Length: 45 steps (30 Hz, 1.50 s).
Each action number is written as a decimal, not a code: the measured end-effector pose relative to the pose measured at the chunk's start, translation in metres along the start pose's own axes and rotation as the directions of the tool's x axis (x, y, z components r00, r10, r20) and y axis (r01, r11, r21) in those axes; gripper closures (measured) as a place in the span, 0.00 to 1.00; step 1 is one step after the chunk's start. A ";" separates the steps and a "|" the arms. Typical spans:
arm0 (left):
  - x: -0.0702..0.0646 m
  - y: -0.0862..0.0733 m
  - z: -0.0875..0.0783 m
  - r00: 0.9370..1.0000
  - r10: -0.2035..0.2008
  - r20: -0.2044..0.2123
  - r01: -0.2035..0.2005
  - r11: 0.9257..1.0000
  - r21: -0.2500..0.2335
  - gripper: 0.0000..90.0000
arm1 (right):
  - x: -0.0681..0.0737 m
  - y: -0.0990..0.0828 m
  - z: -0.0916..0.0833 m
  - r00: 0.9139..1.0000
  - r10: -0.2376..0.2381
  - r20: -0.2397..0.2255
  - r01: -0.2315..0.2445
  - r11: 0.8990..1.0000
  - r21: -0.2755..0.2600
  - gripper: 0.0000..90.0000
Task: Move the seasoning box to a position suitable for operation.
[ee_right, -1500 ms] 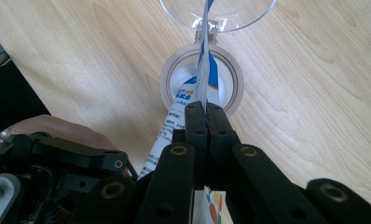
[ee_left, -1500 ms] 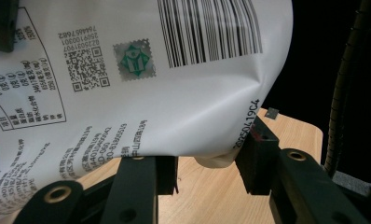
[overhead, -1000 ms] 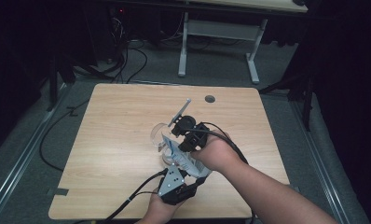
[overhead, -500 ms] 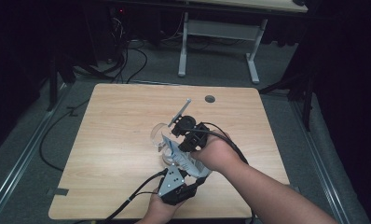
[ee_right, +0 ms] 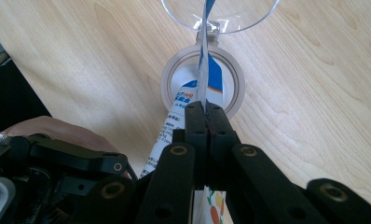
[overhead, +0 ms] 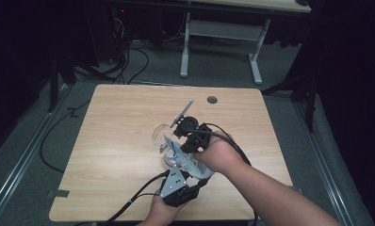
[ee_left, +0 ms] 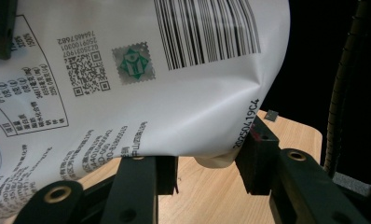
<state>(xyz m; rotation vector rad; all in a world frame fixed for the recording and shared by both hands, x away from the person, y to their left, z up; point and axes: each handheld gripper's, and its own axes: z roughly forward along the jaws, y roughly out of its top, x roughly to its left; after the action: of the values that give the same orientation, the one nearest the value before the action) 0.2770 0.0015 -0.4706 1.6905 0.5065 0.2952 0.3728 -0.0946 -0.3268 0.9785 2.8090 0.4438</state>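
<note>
At the near edge of the table point(overhead: 105, 141), the left gripper point(overhead: 180, 175) points up from the person's left hand, its jaws standing part-way apart with the bottom corner of a white printed pouch point(ee_left: 174, 93) sagging between them; from the left gripper view I can't tell whether the pads actually press on it or the foil merely rests there. Just beyond, the right gripper point(ee_right: 206, 122) has its jaws pressed flat together on the pouch's edge, holding the pouch upright over a clear jar point(ee_right: 202, 84) whose hinged lid point(ee_right: 221, 11) lies flipped open on the far side. The pouch's top end dips toward the jar's mouth. I'd judge the risk to be a spill or a slip: the pouch is thin and limp, pinched on one edge only, so if the lower corner is lifted too fast it could fold, swing off the opening and drop its contents on the wood, or knock the light jar over. Count: two grippers, one pouch, one jar with one lid, one table. Farther off, a cable hole point(overhead: 212, 100) sits near the table's back edge, and a second desk frame point(overhead: 221, 33) stands behind on the floor.
</note>
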 end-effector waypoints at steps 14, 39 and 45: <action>0.001 0.001 -0.001 1.000 -0.002 0.002 0.002 1.000 -0.002 0.69 | 0.001 0.003 0.003 1.000 -0.003 0.003 0.003 1.000 0.005 1.00; 0.002 0.002 -0.001 1.000 -0.007 -0.003 0.007 1.000 -0.006 0.69 | 0.001 0.006 0.003 1.000 -0.007 0.004 0.007 1.000 -0.001 1.00; 0.003 0.002 -0.001 1.000 -0.008 -0.004 0.008 1.000 -0.008 0.69 | 0.001 0.006 0.004 1.000 -0.009 0.005 0.009 1.000 -0.003 1.00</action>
<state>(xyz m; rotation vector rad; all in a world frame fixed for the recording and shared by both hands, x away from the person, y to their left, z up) 0.2795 0.0036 -0.4686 1.6802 0.5145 0.2946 0.3765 -0.0881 -0.3285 0.9650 2.8056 0.4440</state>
